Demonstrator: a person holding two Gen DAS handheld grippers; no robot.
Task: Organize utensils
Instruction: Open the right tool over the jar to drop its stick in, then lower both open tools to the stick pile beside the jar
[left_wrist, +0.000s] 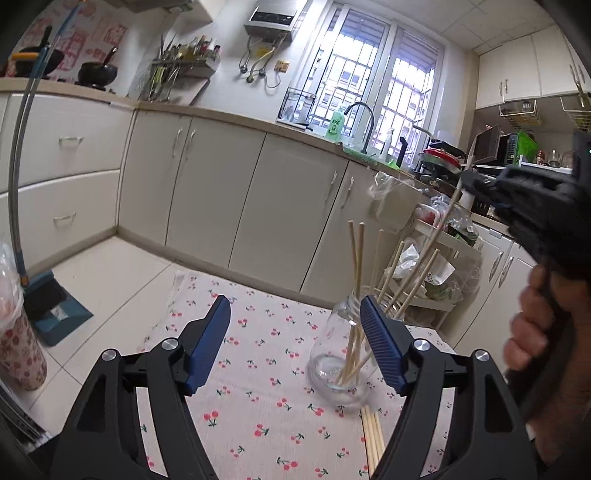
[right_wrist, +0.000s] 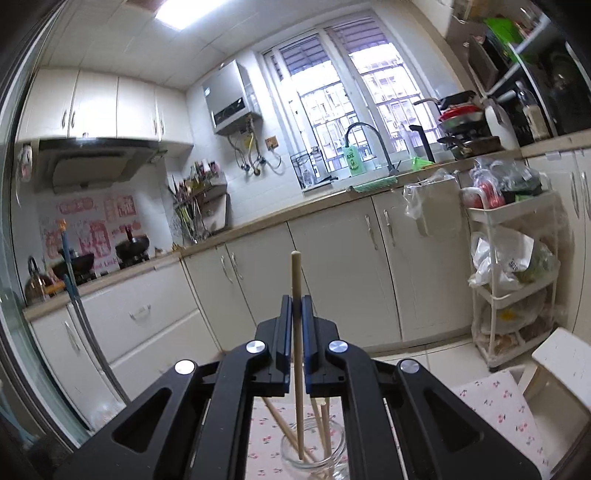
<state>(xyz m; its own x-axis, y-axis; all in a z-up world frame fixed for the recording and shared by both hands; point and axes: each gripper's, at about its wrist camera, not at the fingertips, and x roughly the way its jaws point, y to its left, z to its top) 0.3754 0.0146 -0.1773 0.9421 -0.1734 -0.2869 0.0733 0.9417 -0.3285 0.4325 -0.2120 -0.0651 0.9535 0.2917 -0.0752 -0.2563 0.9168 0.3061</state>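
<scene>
A single wooden chopstick (right_wrist: 296, 332) stands nearly upright in the right gripper (right_wrist: 296, 306), its blue pads pressed against the stick on both sides. Its blunt top rises above the fingertips and its lower end reaches down into the mouth of a clear glass bottle (right_wrist: 314, 456) directly below. In the left wrist view the same chopstick (left_wrist: 439, 240) runs on a long slant from the bottle up to the right gripper (left_wrist: 469, 181), which comes in from high on the right, held by the person's right hand (left_wrist: 532, 325) wrapped round the handle.

The glass bottle (left_wrist: 338, 369) stands upright on a cherry-print tablecloth (left_wrist: 258, 406). About six chopsticks (left_wrist: 356, 295) lean inside it, ends fanned out above the neck; the exact count is hard to tell where they overlap. More loose chopsticks (left_wrist: 371, 435), roughly four, lie flat on the cloth just in front of the bottle, pointing toward the camera and partly hidden by the left gripper's finger.

The left gripper (left_wrist: 293, 343) hovers low over the cloth with its jaws spread wide and nothing between them; its right finger sits just beside the bottle.

Behind are cream kitchen cabinets (left_wrist: 207, 184), a sink tap (left_wrist: 364, 122) under the barred window, and a white trolley (right_wrist: 517, 280) of bags.
</scene>
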